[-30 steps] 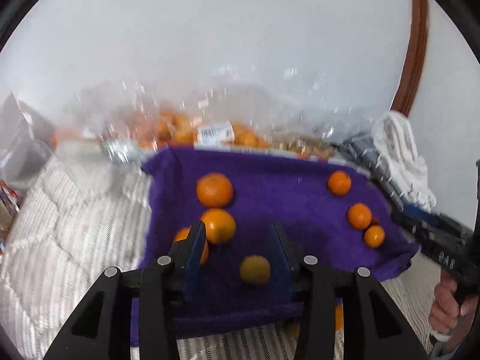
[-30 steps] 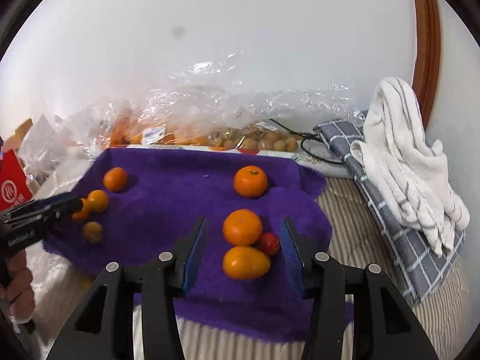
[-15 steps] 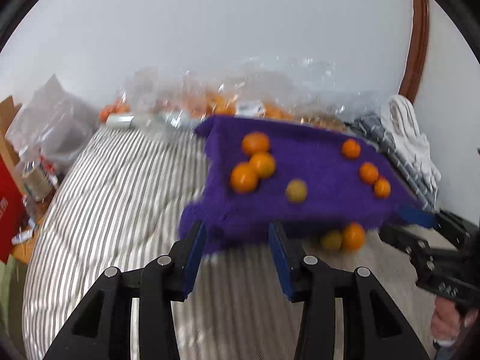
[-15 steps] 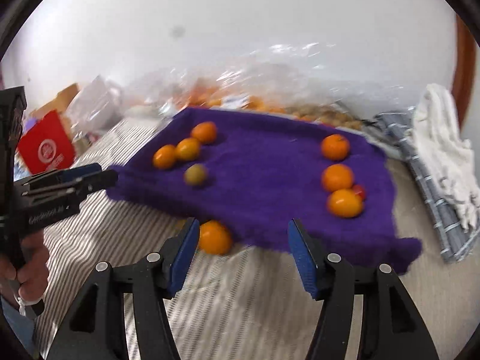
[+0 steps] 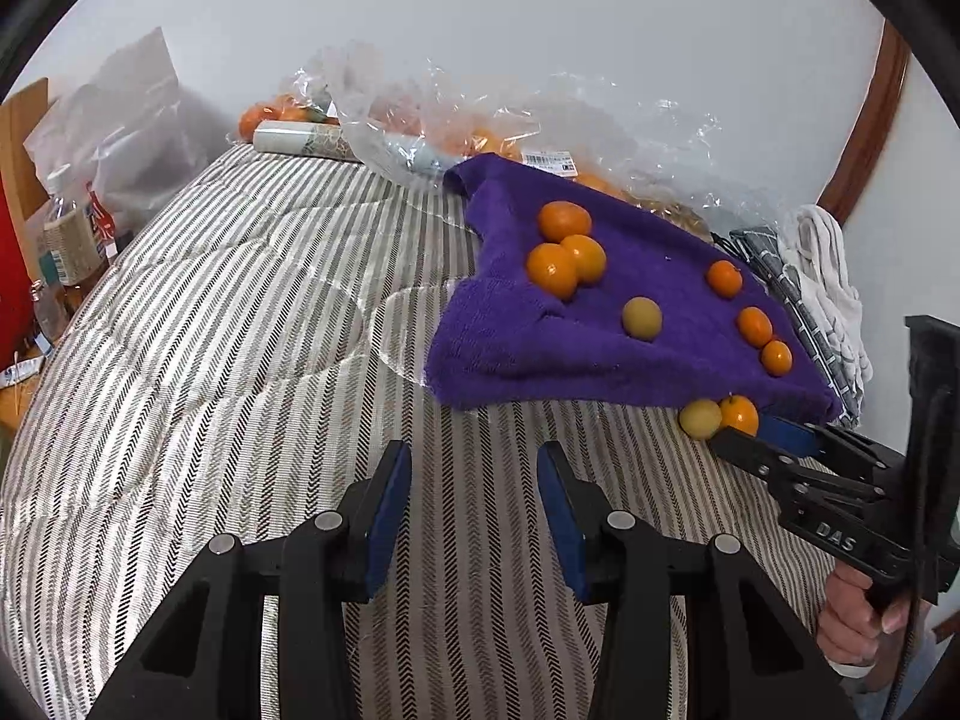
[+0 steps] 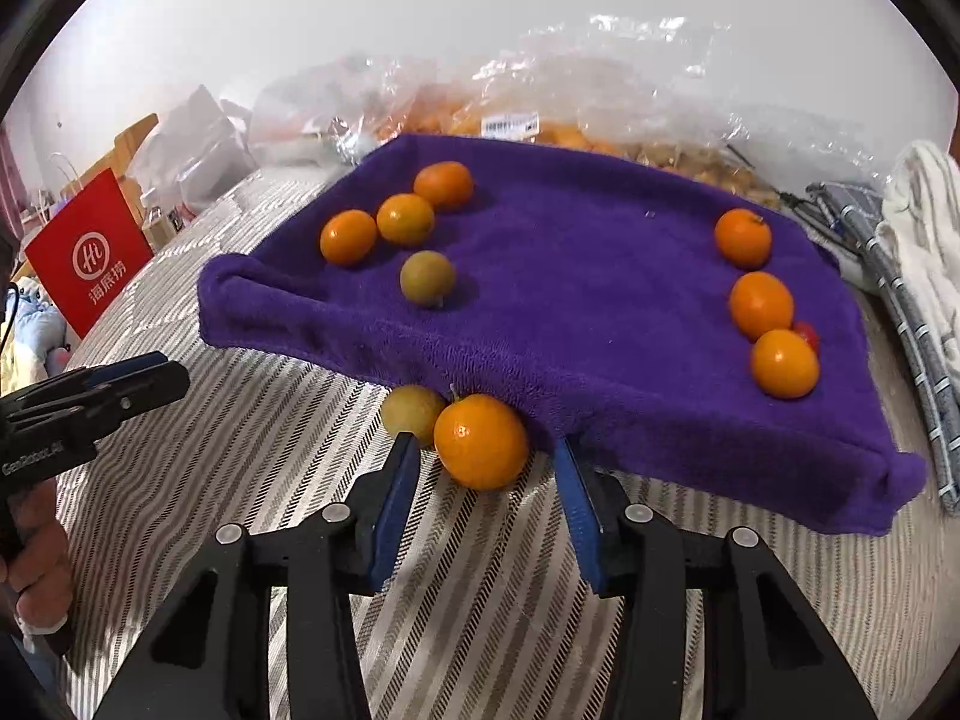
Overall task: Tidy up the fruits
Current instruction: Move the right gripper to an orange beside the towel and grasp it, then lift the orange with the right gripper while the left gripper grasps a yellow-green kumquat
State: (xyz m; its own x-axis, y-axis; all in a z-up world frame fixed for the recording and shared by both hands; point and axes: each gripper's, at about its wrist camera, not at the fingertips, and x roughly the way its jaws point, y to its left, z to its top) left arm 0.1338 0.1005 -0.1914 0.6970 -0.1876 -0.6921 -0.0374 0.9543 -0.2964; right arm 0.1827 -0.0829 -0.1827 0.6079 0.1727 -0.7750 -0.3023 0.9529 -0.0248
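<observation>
striped bedding covers a bed against a pale wall, with crinkled clear plastic bags of fruit heaped along the far edge. on the bedding lies a purple towel. in the right wrist view three oranges cluster at the towel's ten o'clock corner, touching or nearly so, with a greenish-yellow fruit just below them. at three o'clock three more oranges run in a line, a small red fruit tucked beside the lowest two.

off the towel, against its near edge at six o'clock, an orange sits on the bedding, touching a yellowish fruit at its nine o'clock side.

right claw is closing, its blue pads either side of that orange; neither pad presses on it. left claw hangs over bare bedding, jaws part open, nothing between them. in the right wrist view it shows at nine o'clock, held by a hand.

a red bag stands at ten o'clock, and a white towel over grey checked cloth lies at three o'clock.
</observation>
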